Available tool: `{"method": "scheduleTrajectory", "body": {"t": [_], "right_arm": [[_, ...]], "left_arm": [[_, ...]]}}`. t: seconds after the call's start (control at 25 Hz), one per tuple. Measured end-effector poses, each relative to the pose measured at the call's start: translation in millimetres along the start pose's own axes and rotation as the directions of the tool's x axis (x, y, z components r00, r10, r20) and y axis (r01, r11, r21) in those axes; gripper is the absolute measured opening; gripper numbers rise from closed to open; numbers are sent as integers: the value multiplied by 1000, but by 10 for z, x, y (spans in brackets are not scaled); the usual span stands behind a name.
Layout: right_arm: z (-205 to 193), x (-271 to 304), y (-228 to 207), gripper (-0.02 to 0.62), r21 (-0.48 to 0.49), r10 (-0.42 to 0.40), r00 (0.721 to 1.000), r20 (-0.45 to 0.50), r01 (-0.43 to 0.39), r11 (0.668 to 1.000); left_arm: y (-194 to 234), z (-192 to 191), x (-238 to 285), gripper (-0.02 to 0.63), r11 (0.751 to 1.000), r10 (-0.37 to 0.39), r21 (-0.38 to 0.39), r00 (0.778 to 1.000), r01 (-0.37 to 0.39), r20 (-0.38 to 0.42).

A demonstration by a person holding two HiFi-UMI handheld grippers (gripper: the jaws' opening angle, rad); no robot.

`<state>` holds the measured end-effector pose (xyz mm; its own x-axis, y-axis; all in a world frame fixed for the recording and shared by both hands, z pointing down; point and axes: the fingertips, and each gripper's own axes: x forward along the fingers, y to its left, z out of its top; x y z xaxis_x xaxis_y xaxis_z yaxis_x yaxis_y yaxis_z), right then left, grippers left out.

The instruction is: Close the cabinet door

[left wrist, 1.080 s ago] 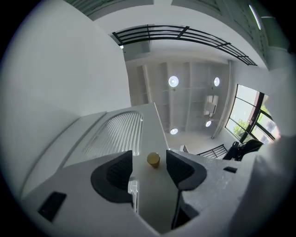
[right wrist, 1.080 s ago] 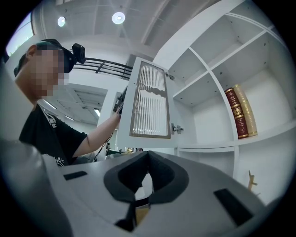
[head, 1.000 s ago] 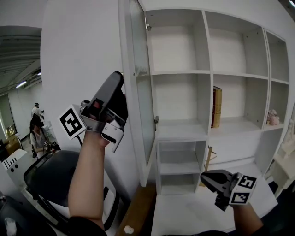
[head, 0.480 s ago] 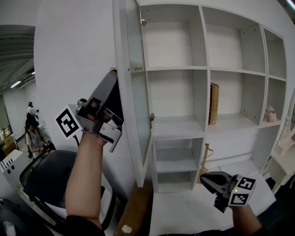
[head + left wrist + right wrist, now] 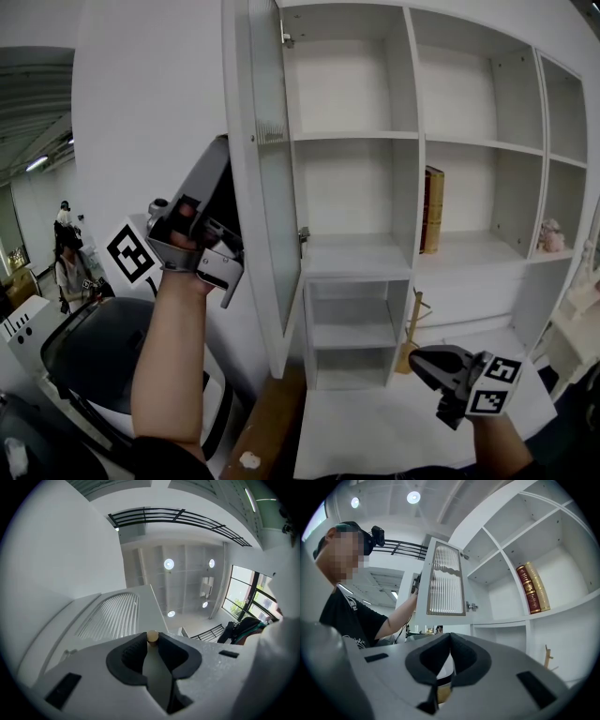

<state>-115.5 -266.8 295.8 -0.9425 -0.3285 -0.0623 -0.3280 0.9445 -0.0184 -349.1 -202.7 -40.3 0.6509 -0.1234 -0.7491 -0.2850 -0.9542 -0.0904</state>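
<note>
Left gripper (image 5: 151, 642): raised and tilted upward, its jaws have just been closing and now sit narrow, pinching the small round knob (image 5: 152, 635) between their tips. The knob belongs to the cabinet door (image 5: 267, 187), a white frame with a ribbed glass panel, which stands swung wide open at the left end of the white cabinet (image 5: 409, 141). Right gripper (image 5: 448, 638): held low at the near right, well apart from the door, with its jaws together and nothing between them. A dark red book (image 5: 431, 208) stands upright on a middle shelf.
</note>
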Motion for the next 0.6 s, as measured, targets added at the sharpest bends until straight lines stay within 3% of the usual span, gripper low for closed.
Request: {"method": "scheduleTrajectory", "body": {"t": [0.36, 0.6], "right_arm": [[-119, -40, -118, 0, 44, 47, 999, -24, -46, 998], [-124, -221, -283, 0, 64, 54, 998, -11, -53, 997]], "left_arm": [[-56, -162, 167, 75, 998, 39, 47, 999, -37, -27], [-42, -414, 365, 74, 988, 89, 135, 995, -82, -47]]}}
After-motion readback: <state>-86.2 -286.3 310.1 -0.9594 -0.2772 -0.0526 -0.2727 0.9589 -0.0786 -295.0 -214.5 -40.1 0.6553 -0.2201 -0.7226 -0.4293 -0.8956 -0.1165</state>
